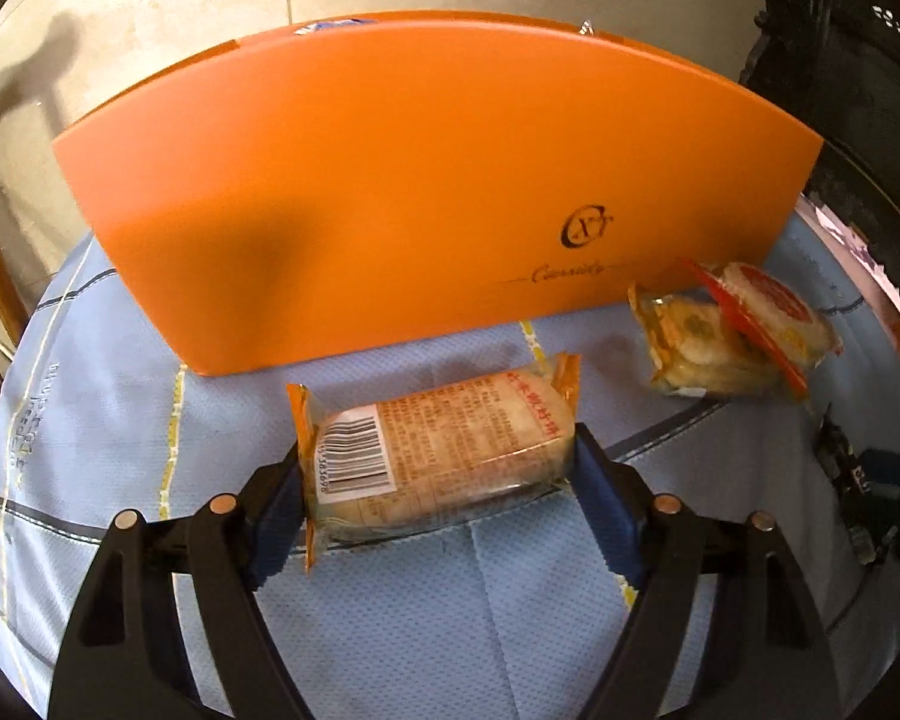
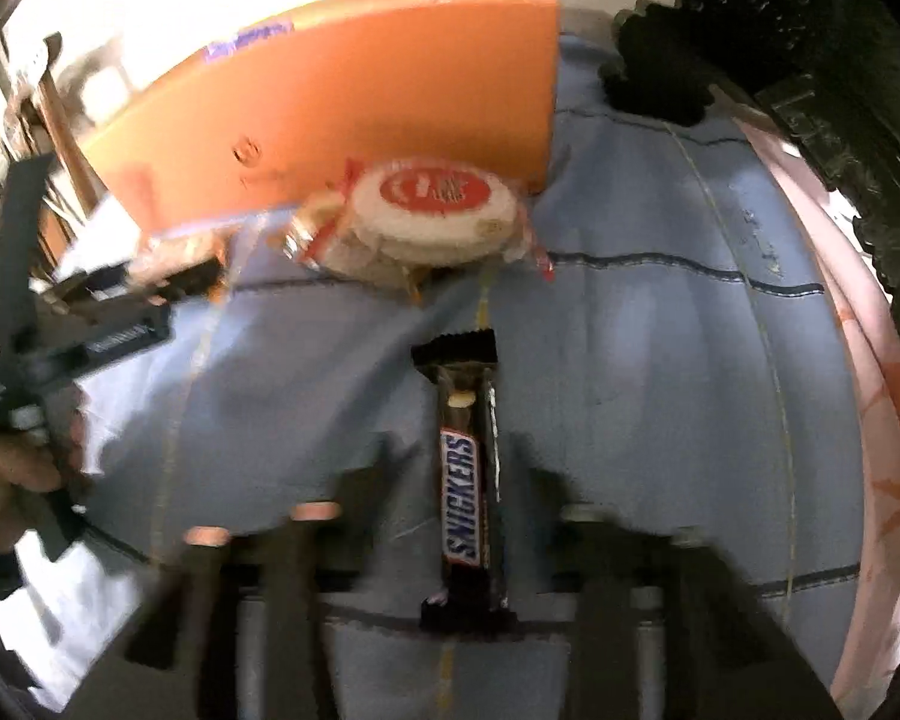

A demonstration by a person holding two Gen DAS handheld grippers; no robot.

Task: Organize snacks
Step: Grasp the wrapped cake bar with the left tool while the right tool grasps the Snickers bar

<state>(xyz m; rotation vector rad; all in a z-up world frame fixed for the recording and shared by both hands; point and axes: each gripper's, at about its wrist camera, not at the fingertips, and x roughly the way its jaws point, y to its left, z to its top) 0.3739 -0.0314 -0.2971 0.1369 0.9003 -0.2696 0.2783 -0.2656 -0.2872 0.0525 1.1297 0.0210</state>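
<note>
A clear rice-cracker packet [image 1: 438, 450] with a barcode and orange ends lies on the blue cloth [image 1: 390, 630]. My left gripper [image 1: 438, 471] is shut on it, its blue pads [image 1: 600, 492] pressing both ends. In the right wrist view a Snickers bar [image 2: 468, 480] lies lengthwise between the blurred fingers of my right gripper [image 2: 453, 462], which stands open, with cloth showing on both sides of the bar. An orange box [image 1: 420, 180] stands behind, also the orange box [image 2: 360, 90] in the right view.
Two more cracker packets [image 1: 732, 330] lean together at the box's right end; the round red-labelled one [image 2: 444, 210] lies ahead of the Snickers. A hand [image 2: 6, 468] holds the left gripper [image 2: 90, 336]. Dark carved furniture [image 1: 858, 90] borders the right side.
</note>
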